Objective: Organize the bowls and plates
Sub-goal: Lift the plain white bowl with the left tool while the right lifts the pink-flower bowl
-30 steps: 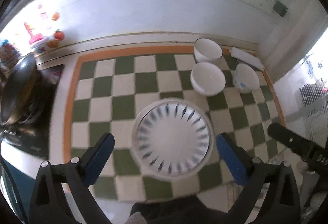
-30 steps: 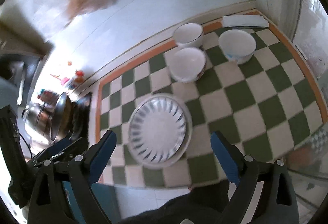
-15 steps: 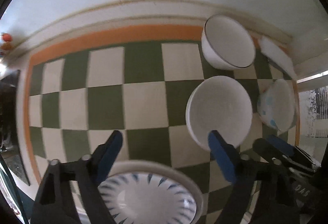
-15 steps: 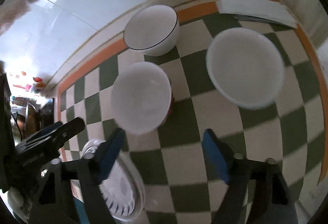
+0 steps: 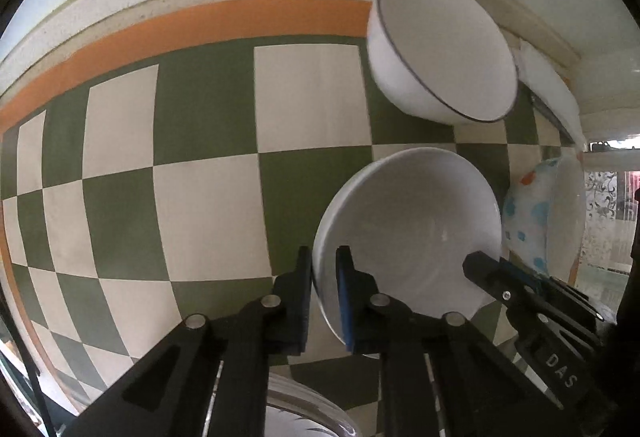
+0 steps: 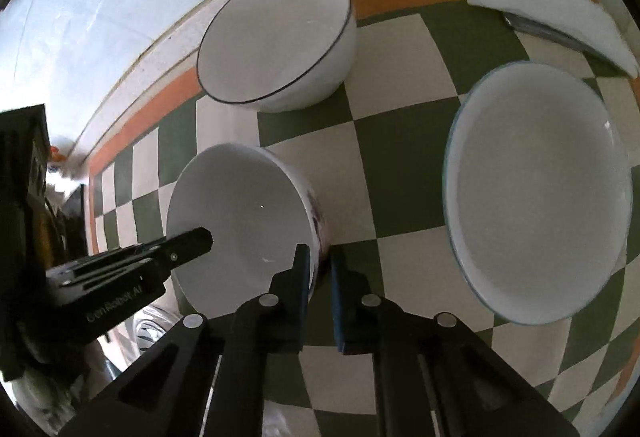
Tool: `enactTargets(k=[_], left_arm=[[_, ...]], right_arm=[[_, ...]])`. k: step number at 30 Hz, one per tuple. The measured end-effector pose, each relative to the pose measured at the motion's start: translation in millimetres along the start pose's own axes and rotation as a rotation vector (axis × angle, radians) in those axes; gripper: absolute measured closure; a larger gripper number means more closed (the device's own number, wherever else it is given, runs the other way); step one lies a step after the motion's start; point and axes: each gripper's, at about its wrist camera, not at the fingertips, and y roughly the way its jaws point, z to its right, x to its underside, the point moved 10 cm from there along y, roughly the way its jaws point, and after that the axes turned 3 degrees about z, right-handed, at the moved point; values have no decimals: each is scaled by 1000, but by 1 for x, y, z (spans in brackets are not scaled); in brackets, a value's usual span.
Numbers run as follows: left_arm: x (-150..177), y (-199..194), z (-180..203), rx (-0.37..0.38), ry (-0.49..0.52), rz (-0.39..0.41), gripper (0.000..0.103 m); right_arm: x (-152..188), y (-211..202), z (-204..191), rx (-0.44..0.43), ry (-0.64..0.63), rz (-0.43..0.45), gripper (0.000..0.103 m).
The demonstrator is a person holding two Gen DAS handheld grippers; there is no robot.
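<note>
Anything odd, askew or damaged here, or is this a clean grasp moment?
One oddity: both grippers pinch the same middle bowl, the left gripper on its left rim, the right gripper on its right rim. The black-rimmed bowl and the blue-rimmed bowl sit upright; no chips or spills visible.

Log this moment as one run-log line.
phase: bimanual grasp | left gripper: shut on middle white bowl, left rim | right gripper: shut on same bowl, right rim | dark-rimmed bowl, blue-rimmed bowl: untouched on checkered mat
</note>
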Motion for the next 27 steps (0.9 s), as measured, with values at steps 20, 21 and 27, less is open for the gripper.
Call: enactTargets(k=[20,21,27], left_arm=[[104,-44,71,37,146,-4,93],[102,-41,71,36,149,-10,93],[131,-13,80,19,166,-87,93]], right_arm=[[76,-105,35,10,-32,63,92],[83,-107,41,7,-27,59,92],[111,-97,66,5,-5,14,92]])
